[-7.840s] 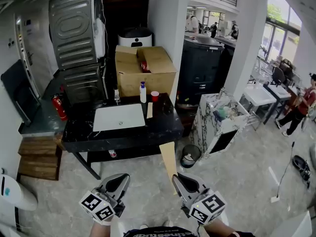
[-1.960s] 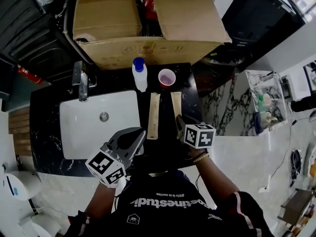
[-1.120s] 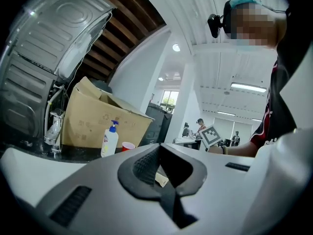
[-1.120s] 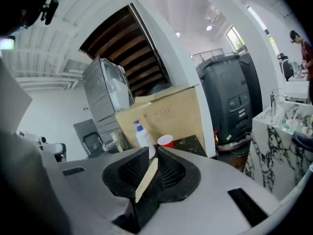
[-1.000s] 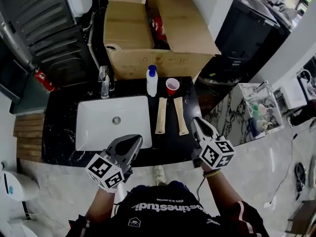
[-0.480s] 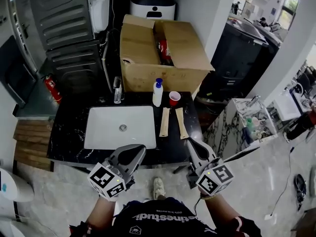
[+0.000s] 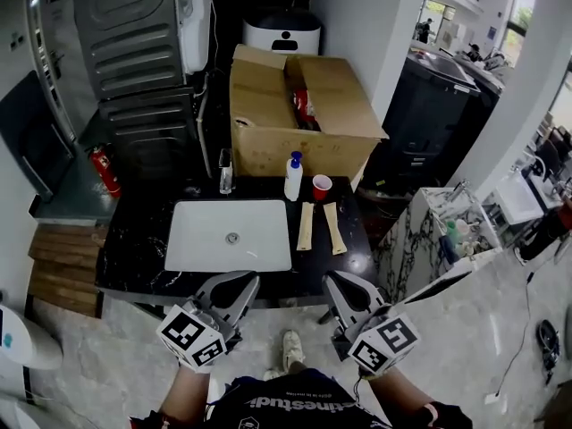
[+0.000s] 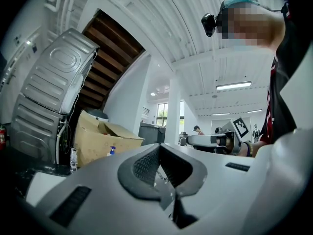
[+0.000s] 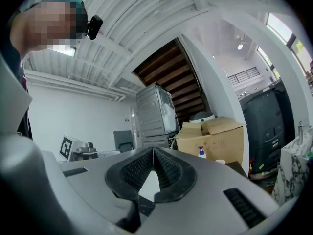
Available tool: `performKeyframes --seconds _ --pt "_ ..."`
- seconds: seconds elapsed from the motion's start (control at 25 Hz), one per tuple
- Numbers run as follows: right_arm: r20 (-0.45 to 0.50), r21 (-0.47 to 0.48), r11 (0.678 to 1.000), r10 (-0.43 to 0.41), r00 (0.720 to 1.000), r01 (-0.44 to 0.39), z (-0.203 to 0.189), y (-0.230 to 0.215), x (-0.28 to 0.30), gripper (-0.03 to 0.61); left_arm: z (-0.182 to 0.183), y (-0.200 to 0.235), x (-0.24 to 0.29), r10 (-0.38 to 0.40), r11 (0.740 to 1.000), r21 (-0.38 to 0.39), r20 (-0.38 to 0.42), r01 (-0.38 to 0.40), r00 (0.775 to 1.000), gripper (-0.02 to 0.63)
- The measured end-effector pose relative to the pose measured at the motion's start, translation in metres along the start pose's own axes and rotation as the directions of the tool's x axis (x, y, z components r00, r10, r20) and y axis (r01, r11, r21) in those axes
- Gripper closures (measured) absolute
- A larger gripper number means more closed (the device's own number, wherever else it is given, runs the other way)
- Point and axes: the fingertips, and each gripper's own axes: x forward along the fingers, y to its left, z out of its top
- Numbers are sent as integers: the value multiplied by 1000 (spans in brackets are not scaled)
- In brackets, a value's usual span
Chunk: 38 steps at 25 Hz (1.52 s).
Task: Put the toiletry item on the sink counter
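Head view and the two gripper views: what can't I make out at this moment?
1. Two tan strips on the counter: too small in the head view to identify; the left gripper and right gripper block them in their own views.
2. Red thing in the cardboard box: flaps hide most of it, head view.
3. Bottle label: too small in every view.

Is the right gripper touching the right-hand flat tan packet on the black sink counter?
Apart. In the head view, bare black sink counter shows between the right gripper and the right-hand flat tan packet.
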Motion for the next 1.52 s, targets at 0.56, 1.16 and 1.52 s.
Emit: performKeyframes --seconds 0.56,1.16,1.52 --pt "-30 -15 999 -39 999 39 -6 7 1 537 0 -1 -8 -1 1000 -3 1 1 1000 598" --pt "-27 -19 999 -49 998 49 -8 1 1 538 -4 -3 0 -15 1000 -5 -3 15 1000 600" --pt "-32 -15 999 -50 998 50 -9 -5 1 538 -5 -4 7 -20 1000 -9 -5 20 1000 599"
